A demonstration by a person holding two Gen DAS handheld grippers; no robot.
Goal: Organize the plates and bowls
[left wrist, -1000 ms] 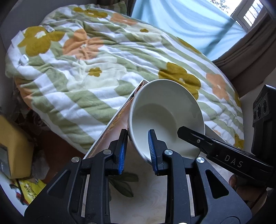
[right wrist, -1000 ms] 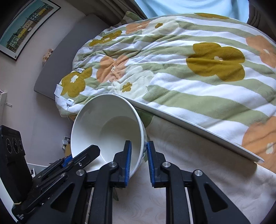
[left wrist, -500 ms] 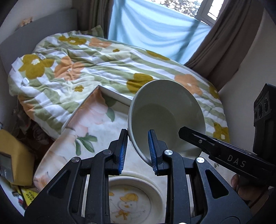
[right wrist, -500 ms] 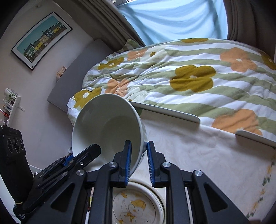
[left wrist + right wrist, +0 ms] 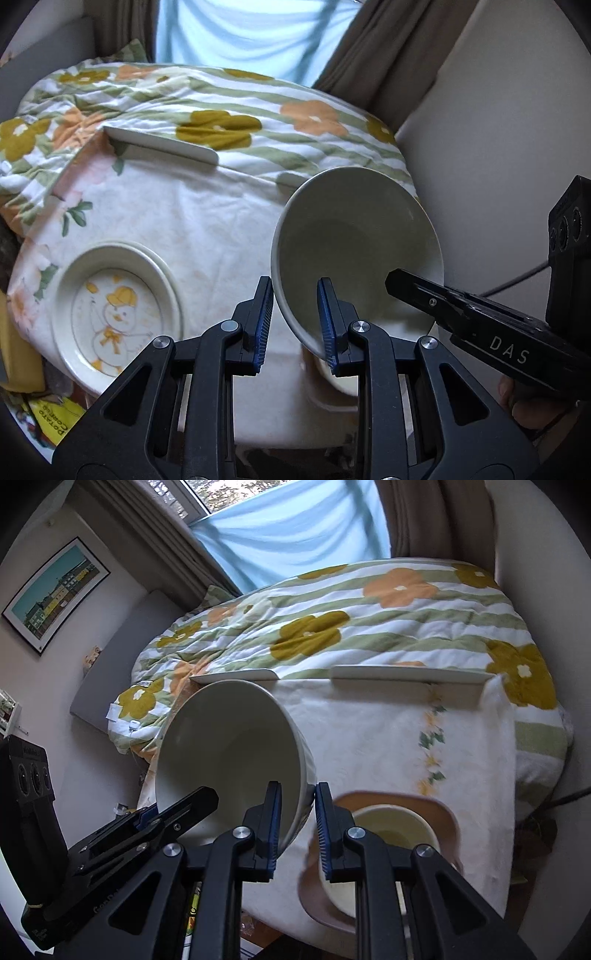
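Note:
Both grippers hold one large white bowl point(image 5: 354, 236) by its rim, above a small table draped in a floral cloth point(image 5: 207, 221). My left gripper point(image 5: 295, 321) is shut on the rim's left side. My right gripper point(image 5: 295, 823) is shut on the opposite side, where the white bowl point(image 5: 229, 753) tilts away from me. A cream plate with a duck drawing point(image 5: 118, 310) lies on the cloth at the left. In the right wrist view a smaller pale bowl point(image 5: 391, 830) sits on a brown plate point(image 5: 443, 812) just below the right gripper.
Behind the table lies a bed with a flowered, striped quilt point(image 5: 369, 627). Curtains point(image 5: 251, 33) hang at the back, and a wall point(image 5: 480, 147) stands close on the right. A yellow box and a printed packet point(image 5: 48, 421) sit low at the left.
Both grippers have carried the bowl back from over the bed and up. The table, the duck plate and the small bowl on the brown plate have come into view beneath it.

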